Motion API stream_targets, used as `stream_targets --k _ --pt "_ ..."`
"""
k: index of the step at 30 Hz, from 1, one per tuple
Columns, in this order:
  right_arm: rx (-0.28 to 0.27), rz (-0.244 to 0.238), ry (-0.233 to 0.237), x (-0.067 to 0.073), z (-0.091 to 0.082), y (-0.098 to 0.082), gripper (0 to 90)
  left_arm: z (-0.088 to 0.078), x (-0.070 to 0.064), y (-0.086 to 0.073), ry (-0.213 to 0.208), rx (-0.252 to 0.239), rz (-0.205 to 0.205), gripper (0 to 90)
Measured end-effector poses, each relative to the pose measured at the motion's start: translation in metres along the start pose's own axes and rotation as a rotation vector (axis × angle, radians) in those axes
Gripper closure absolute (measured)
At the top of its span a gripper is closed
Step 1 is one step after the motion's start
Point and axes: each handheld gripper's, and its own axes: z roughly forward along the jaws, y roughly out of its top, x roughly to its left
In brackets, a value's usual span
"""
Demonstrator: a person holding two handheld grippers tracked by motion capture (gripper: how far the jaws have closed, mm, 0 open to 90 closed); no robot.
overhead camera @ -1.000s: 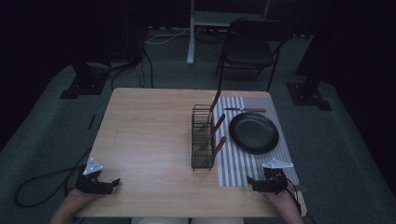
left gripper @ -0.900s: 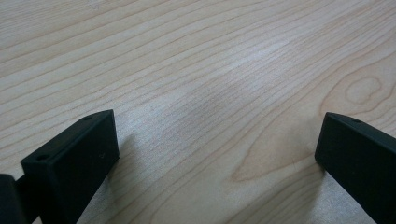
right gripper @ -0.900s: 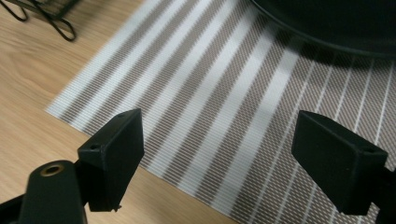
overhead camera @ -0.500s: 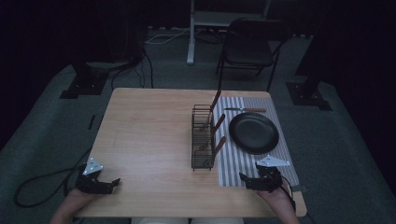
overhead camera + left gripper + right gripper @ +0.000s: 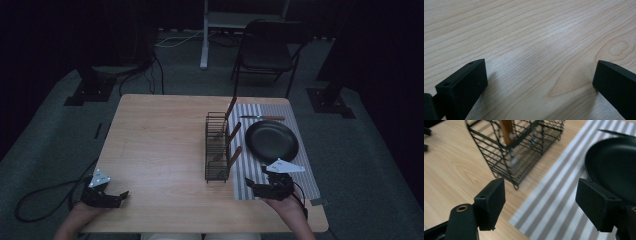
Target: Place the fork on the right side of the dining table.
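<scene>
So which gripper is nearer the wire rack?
Right. The right gripper hovers just off the wire rack's near corner; the left gripper sits across the table.

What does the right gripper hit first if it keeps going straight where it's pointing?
Probably the wire rack: the right gripper, jaws open and empty, aims over the striped mat between the rack and the black plate. Depth is unclear; it could pass between them.

High view overhead, facing forward-down; right claw view close, sharing wire rack (image 5: 218, 150) (image 5: 524, 150).
</scene>
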Motion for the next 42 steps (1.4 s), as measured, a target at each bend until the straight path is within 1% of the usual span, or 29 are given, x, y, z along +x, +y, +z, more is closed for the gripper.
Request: stream_targets --k 3,4,6,7,8,13,17,22,26,28,32,35,36,37,39,42 --pt "-0.014 -0.01 0.011 0.005 -0.001 0.008 25.1 0.0 0.0 0.0 0.0 0.0 0.0 0.0" --pt "-0.02 -0.01 0.009 0.006 -0.002 0.01 25.2 0.0 0.0 0.0 0.0 0.0 0.0 0.0" --pt "-0.026 -0.009 0.02 0.008 -0.002 0.015 25.3 0.0 0.0 0.0 0.0 0.0 0.0 0.0" --pt "-0.032 -0.006 0.018 0.009 -0.002 0.018 27.7 0.0 0.0 0.0 0.0 0.0 0.0 0.0" --pt "-0.038 -0.003 0.019 0.009 -0.002 0.02 28.2 0.0 0.0 0.0 0.0 0.0 0.0 0.0" --pt "-0.072 0.0 0.034 0.014 -0.002 0.032 28.2 0.0 0.0 0.0 0.0 0.0 0.0 0.0" --pt "-0.09 0.004 0.047 0.019 0.001 0.041 30.2 0.0 0.0 0.0 0.0 0.0 0.0 0.0" --pt "-0.105 0.006 0.046 0.023 0.005 0.054 32.4 0.0 0.0 0.0 0.0 -0.001 -0.001 0.0" --pt "-0.136 0.048 0.031 0.022 0.007 0.062 34.2 0.0 0.0 0.0 0.0 -0.001 -0.001 0.0" --pt "-0.147 0.056 0.027 0.023 0.008 0.065 34.7 0.0 0.0 0.0 0.0 0.0 0.0 0.0" --pt "-0.143 0.048 0.011 0.026 0.011 0.07 42.8 0.0 0.0 0.0 0.0 -0.002 -0.002 0.0" --pt "-0.136 0.044 0.0 0.028 0.012 0.072 51.1 0.0 0.0 0.0 0.0 -0.001 -0.002 0.0" --pt "-0.131 0.042 0.0 0.029 0.012 0.073 55.0 0.0 0.0 0.0 0.0 -0.002 -0.002 0.0" --pt "-0.127 0.04 0.005 0.03 0.013 0.073 56.5 0.0 0.0 0.0 0.0 -0.001 -0.002 0.0" --pt "-0.124 0.03 0.007 0.031 0.014 0.073 62.5 0.0 0.0 0.0 0.0 -0.001 -0.002 0.0" --pt "-0.118 0.038 0.013 0.032 0.015 0.073 69.0 0.0 0.0 0.0 0.0 0.0 -0.001 0.0"
